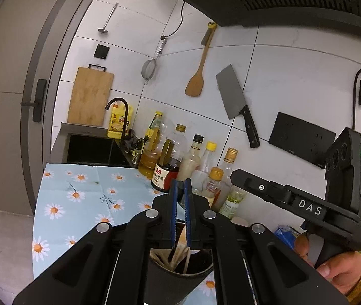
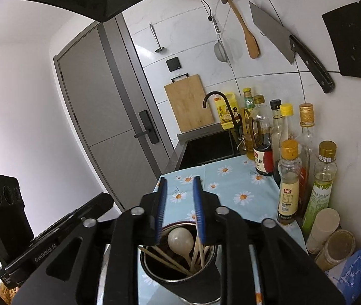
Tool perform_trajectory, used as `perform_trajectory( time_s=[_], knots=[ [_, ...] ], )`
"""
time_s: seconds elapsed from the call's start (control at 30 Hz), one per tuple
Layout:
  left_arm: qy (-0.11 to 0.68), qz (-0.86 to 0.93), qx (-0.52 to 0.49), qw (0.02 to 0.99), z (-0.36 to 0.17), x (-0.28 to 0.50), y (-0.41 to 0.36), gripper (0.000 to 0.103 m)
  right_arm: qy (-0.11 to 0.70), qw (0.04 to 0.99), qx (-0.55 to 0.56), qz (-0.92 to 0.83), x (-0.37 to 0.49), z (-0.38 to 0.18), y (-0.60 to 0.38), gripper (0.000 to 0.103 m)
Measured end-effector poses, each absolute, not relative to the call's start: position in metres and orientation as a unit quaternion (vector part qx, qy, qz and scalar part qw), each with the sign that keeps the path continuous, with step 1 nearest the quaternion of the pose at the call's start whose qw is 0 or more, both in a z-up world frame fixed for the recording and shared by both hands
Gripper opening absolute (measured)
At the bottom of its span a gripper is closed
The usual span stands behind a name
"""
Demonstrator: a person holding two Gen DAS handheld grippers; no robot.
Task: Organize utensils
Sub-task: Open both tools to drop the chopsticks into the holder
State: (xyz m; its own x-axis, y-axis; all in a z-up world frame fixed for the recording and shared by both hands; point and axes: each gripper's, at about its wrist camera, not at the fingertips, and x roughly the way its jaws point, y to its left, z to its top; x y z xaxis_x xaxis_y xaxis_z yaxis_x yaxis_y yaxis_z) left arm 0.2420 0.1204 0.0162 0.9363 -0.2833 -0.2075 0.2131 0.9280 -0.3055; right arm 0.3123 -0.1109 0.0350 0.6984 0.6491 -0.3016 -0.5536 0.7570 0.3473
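A black utensil holder [image 2: 178, 277] stands on the daisy tablecloth, close under both grippers; it also shows in the left wrist view [image 1: 180, 274]. It holds several wooden chopsticks [image 2: 165, 258] and a white spoon [image 2: 180, 239]. My right gripper [image 2: 179, 185] is open and empty, its blue pads [image 2: 160, 208] above the holder's rim. My left gripper [image 1: 180, 184] has its jaws nearly closed with a narrow gap and nothing between them, above the same holder. The right gripper's body [image 1: 307, 203] shows at the right of the left wrist view.
Several sauce and oil bottles [image 2: 289, 178] line the wall at the right, with jars [image 2: 335, 246] nearer. A cleaver [image 1: 236, 99], wooden spatula [image 1: 198, 71], strainer [image 1: 150, 68] and ladle [image 1: 106, 20] hang on the tiled wall. A sink [image 1: 91, 150], faucet and cutting board [image 1: 89, 96] lie beyond.
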Motion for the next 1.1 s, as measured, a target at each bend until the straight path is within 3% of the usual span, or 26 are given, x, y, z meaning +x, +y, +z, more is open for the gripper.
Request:
perform_trajectory(
  time_s=[0.33,0.37,0.4,0.43,0.7,0.77,0.87,1.1],
  knots=[
    [0.126,-0.129,-0.145,0.973,0.026,0.222,0.124,0.005,0.200,0.913,0.105,0.340,0.292,0.051,-0.119,0.025],
    [0.121,-0.130,-0.149,0.973,0.028,0.218,0.126,0.010,0.197,0.913,0.104,0.342,0.288,0.055,-0.120,0.026],
    [0.118,-0.129,-0.151,0.973,0.030,0.215,0.127,0.023,0.194,0.914,0.102,0.343,0.286,0.057,-0.121,0.028],
    [0.118,-0.128,-0.152,0.973,0.031,0.213,0.128,0.025,0.191,0.915,0.100,0.342,0.282,0.060,-0.122,0.032],
    [0.119,-0.132,-0.154,0.972,0.040,0.187,0.129,0.025,0.196,0.911,0.099,0.350,0.262,0.070,-0.133,0.037],
    [0.122,-0.134,-0.148,0.972,0.041,0.179,0.127,0.025,0.201,0.910,0.093,0.350,0.255,0.070,-0.136,0.042],
    [0.128,-0.135,-0.146,0.972,0.039,0.167,0.125,0.034,0.210,0.908,0.081,0.354,0.246,0.069,-0.138,0.045],
    [0.162,-0.127,-0.146,0.968,0.025,0.147,0.124,0.034,0.281,0.883,0.050,0.373,0.235,0.053,-0.137,0.046]
  ],
)
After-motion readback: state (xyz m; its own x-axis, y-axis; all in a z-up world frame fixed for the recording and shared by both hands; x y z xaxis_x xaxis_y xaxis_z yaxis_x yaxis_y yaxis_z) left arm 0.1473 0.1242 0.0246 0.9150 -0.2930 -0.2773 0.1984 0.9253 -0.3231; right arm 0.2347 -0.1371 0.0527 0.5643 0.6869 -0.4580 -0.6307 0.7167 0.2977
